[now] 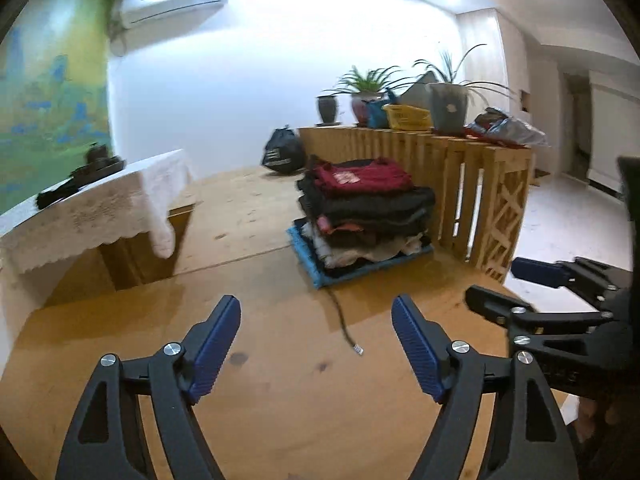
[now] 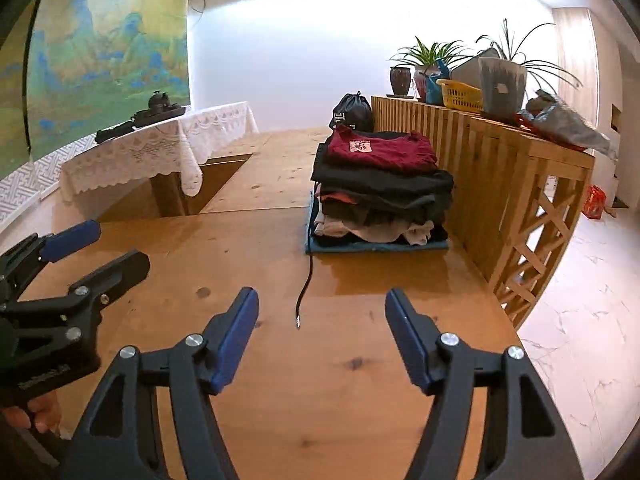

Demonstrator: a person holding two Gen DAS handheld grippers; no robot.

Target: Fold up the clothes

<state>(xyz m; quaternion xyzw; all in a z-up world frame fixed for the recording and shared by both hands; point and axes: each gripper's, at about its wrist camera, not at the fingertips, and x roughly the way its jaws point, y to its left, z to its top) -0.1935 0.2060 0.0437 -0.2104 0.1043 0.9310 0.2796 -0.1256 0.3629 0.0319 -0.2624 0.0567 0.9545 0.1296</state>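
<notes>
Fingers of both tools are spread wide apart and nothing is held — the left gripper (image 1: 316, 344) and the right gripper (image 2: 322, 338) hover side by side over bare worktop (image 2: 360, 380). A stack of folded clothes (image 2: 380, 188), topped by a maroon shirt (image 2: 380, 150), is seen at twelve o'clock, beside the slatted wooden cabinet (image 2: 500, 168). No unfolded garment is visible — the step is judged to lie between items. A fresh garment must be fetched and laid flat next.
</notes>
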